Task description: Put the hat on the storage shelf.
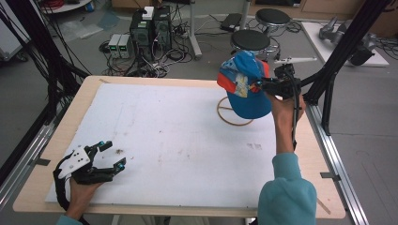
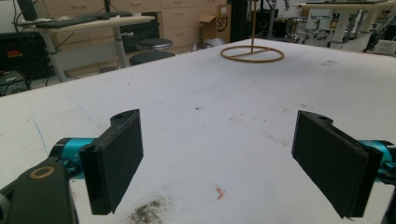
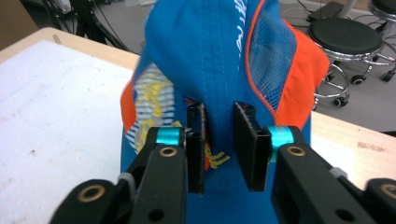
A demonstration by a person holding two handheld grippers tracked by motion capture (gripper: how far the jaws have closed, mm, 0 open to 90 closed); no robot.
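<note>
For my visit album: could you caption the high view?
The right gripper, jaws slightly parted, sets a blue and orange cap on a wooden stand.

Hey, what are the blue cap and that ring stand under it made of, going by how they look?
The cap looks like matte woven fabric: stitched seams run down its crown, with an orange mesh panel on one side. The stand seems to be light wood or bamboo, going by its tan colour and dull finish, though painted metal can't be excluded.
</note>
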